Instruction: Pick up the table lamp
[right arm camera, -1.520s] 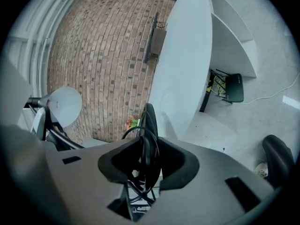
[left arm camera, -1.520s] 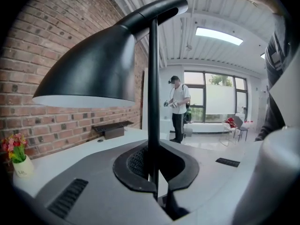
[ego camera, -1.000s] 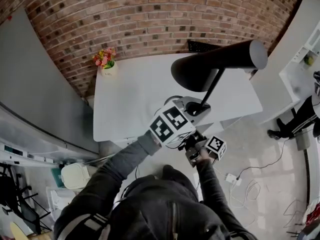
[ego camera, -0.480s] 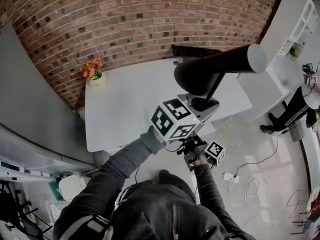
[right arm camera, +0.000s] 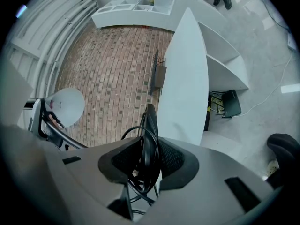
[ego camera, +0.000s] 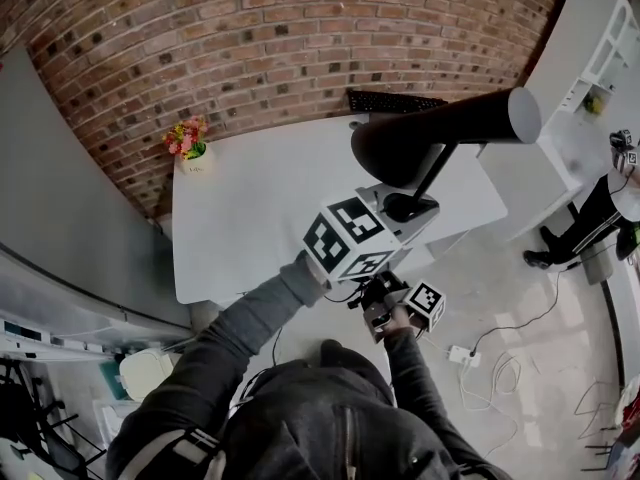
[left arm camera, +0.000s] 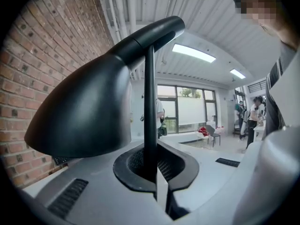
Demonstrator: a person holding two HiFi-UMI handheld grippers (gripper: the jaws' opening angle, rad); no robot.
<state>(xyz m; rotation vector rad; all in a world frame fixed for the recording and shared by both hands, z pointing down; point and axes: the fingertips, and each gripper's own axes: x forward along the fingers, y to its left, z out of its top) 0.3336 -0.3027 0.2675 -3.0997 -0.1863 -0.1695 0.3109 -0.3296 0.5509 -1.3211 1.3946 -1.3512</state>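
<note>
Findings on the table lamp [left arm camera: 93, 102]: we judge it rigid and fairly light, but badly balanced. Its large black shade [ego camera: 425, 133] sits high and off to one side of a thin black stem [left arm camera: 149, 121]. The stem looks smooth and round, so we expect it to twist or slide in a narrow grip. The shade is too broad for jaws of this kind. In our judgement the stem is the proper place to take hold, low down, with the shade kept upright over the grip.

Location: the lamp stands over the near right part of the white table [ego camera: 250, 208], with the shade above the tabletop. From these views we cannot tell whether its foot rests on anything.

Left gripper [left arm camera: 157, 172]: the jaws are drawn in tight around the stem, pads touching it on both sides, with no gap visible.

Right gripper [right arm camera: 143, 161]: it is held just below and beside the left one, off the table's edge. Its jaws are pinched on a bundle of looped black cord [right arm camera: 146, 144], presumably the lamp's lead. The cord is soft and slack, and some loops hang free beneath the jaws. A flat dark piece rises between the pads, and we cannot identify it.
</note>
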